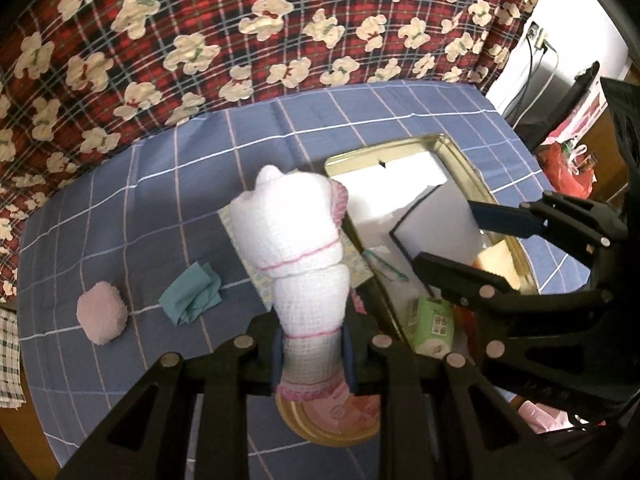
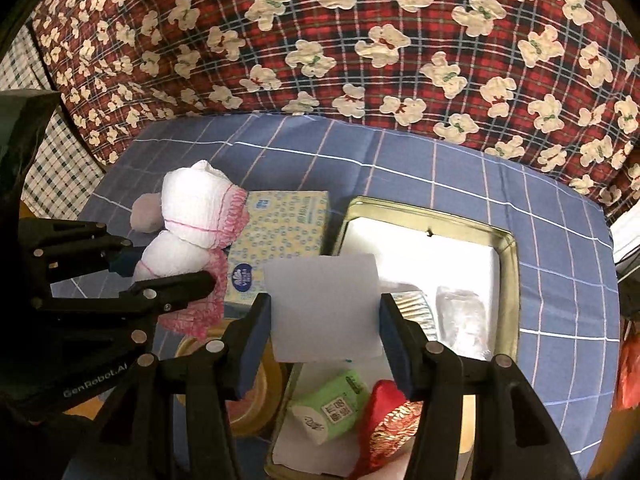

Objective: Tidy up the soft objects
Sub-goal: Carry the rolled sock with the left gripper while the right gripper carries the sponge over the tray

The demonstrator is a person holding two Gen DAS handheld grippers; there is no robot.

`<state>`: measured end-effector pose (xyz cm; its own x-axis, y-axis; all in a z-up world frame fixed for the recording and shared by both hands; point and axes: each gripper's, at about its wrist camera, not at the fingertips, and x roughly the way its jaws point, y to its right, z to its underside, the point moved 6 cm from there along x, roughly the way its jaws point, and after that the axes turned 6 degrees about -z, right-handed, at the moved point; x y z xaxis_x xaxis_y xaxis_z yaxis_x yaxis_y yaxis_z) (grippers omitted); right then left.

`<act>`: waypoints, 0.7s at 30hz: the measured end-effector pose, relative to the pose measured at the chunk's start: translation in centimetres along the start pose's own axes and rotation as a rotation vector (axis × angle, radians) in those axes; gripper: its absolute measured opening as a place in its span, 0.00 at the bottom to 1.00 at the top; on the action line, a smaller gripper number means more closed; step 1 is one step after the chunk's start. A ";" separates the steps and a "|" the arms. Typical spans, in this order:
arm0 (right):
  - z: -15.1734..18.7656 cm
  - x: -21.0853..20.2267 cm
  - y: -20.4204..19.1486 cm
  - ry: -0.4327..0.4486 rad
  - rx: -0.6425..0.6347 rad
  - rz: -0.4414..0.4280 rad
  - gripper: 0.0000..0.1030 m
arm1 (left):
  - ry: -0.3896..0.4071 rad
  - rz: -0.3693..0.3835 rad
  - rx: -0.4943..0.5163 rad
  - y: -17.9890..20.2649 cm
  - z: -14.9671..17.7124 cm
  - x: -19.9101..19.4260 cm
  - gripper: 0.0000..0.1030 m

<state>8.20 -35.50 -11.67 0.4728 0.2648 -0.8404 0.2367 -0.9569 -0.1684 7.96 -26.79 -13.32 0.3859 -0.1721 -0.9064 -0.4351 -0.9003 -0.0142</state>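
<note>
We see left gripper (image 1: 312, 354) clamped on white pink-trimmed towel roll (image 1: 298, 240), held above blue checked cloth (image 1: 120, 208) beside tissue box (image 2: 280, 232); right gripper (image 2: 326, 328) pinching white foam sheet (image 2: 324, 308) over gold tin tray (image 2: 508, 280).

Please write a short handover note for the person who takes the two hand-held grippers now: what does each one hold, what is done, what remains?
Left hand-held gripper: shut on the rolled white towel, lifted above the table.
Right hand-held gripper: shut on a white foam block, over the gold tin.
Done: green tissue pack and red heart pillow lie in the tin.
Left: lilac puff, teal cloth and tissue box are outside it.
</note>
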 end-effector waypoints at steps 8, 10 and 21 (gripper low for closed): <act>0.0 -0.3 2.5 0.003 0.045 0.029 0.54 | -0.006 0.019 0.039 1.8 -1.5 0.8 0.20; 0.0 -0.4 3.3 0.005 0.061 0.035 0.54 | -0.010 0.025 0.046 2.3 -1.8 1.0 0.20; -0.1 -0.3 6.8 -0.006 0.118 0.065 0.54 | -0.038 0.060 0.097 5.0 -4.2 3.2 0.21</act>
<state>9.72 -42.03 -12.57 0.4788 0.2013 -0.8545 0.1038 -0.9795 -0.1726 10.40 -33.50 -14.49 0.3264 -0.2079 -0.9221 -0.5336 -0.8458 0.0018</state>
